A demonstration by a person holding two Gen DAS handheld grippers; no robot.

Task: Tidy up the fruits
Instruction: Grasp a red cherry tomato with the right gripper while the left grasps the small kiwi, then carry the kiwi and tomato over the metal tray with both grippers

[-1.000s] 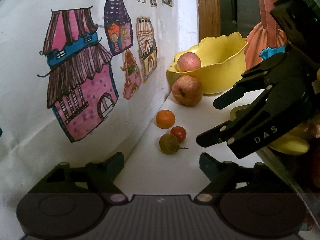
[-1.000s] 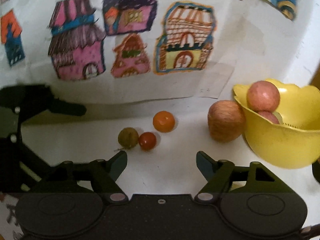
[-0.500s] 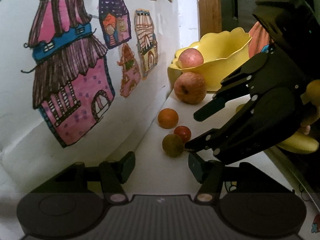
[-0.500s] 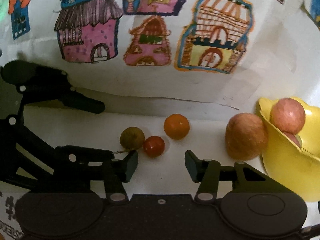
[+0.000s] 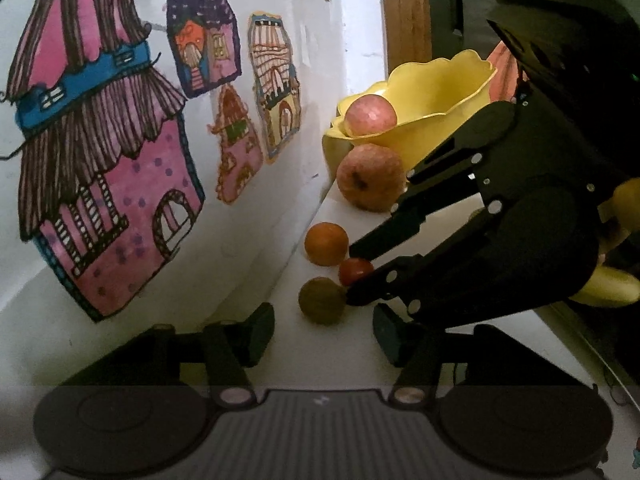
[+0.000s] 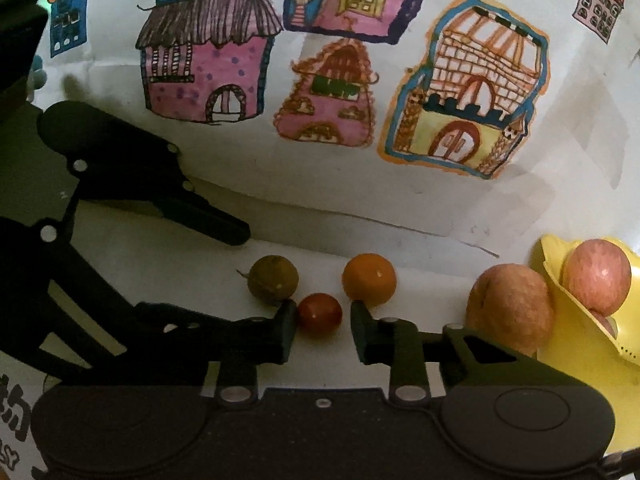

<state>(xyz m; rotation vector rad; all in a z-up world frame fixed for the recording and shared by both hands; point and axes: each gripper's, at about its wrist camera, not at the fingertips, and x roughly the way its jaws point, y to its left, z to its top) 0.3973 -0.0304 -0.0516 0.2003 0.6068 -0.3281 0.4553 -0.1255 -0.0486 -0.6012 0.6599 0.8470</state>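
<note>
Both black two-finger grippers worked a white shelf lined with fruit. Seen from the left wrist camera, the left gripper (image 5: 324, 334) stood with jaws spread and nothing between them, its fingers low over the white shelf surface (image 5: 340, 364) just short of a dull olive-brown round fruit (image 5: 322, 300). Across the frame, the right gripper (image 5: 354, 274) reached in from the right, its two fingertips flanking a small red tomato-like fruit (image 5: 354, 271). Just beyond lay a small orange citrus fruit (image 5: 326, 243), then a large reddish apple (image 5: 370, 177) resting against a yellow scalloped plastic bowl (image 5: 440, 96), which held a second pink-red apple (image 5: 370, 116). Yellow bananas (image 5: 608, 290) showed at the right edge, and colourful hand-drawn house pictures (image 5: 100, 140) covered the white wall.

From the right wrist camera, the right gripper (image 6: 322, 330) sat unclenched around the small red fruit (image 6: 320, 314), its left finger touching or nearly touching it and the right finger apart from it. The olive-brown fruit (image 6: 273, 283) and the orange citrus (image 6: 369, 279) lay just behind, the large apple (image 6: 510, 307) beside the yellow bowl (image 6: 576, 344) to the right. The left gripper (image 6: 224, 264) hovered at far left, jaws parted.
</note>
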